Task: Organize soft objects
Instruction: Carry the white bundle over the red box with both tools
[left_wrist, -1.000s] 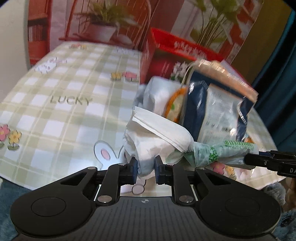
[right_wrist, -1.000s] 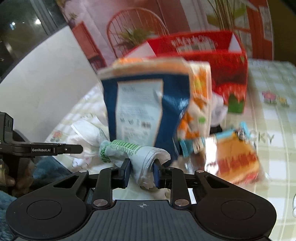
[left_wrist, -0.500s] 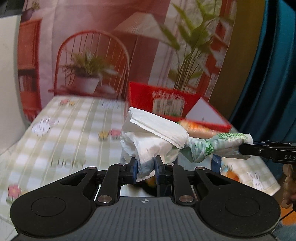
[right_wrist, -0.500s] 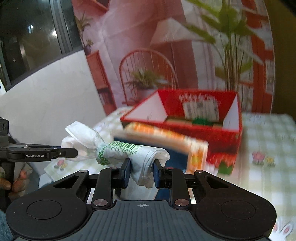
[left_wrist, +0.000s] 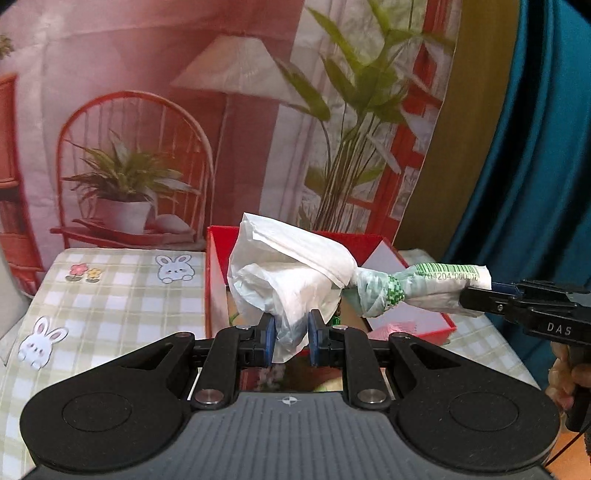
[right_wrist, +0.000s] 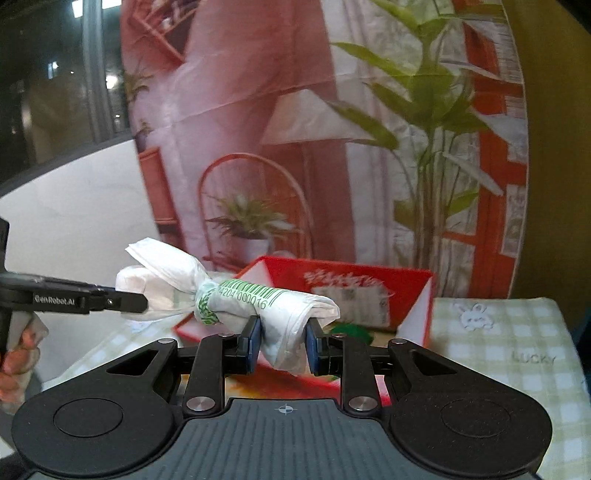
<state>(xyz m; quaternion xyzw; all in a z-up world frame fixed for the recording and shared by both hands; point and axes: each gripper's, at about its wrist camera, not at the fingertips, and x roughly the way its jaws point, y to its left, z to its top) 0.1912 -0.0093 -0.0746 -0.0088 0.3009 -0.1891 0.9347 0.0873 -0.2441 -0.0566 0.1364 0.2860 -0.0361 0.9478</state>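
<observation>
A white plastic bag twisted into a bundle (left_wrist: 295, 280), with green barcode print at one end, hangs in the air between both grippers. My left gripper (left_wrist: 290, 341) is shut on its white end. My right gripper (right_wrist: 282, 341) is shut on its printed end (right_wrist: 284, 321). The right gripper also shows at the right edge of the left wrist view (left_wrist: 476, 295), and the left gripper at the left of the right wrist view (right_wrist: 140, 304). The bundle is held above an open red box (left_wrist: 218, 280), seen too in the right wrist view (right_wrist: 354, 280).
The red box stands on a table with a green checked cloth (left_wrist: 118, 299) with bunny stickers. Something green (right_wrist: 351, 328) and something pink (left_wrist: 391, 328) lie in the box. A printed backdrop hangs behind the table. A blue curtain (left_wrist: 535, 166) is at right.
Both grippers have lifted the bag bundle up off the pile of packets on the table. The bundle now hangs over the red box, and the packets have dropped out of view.
</observation>
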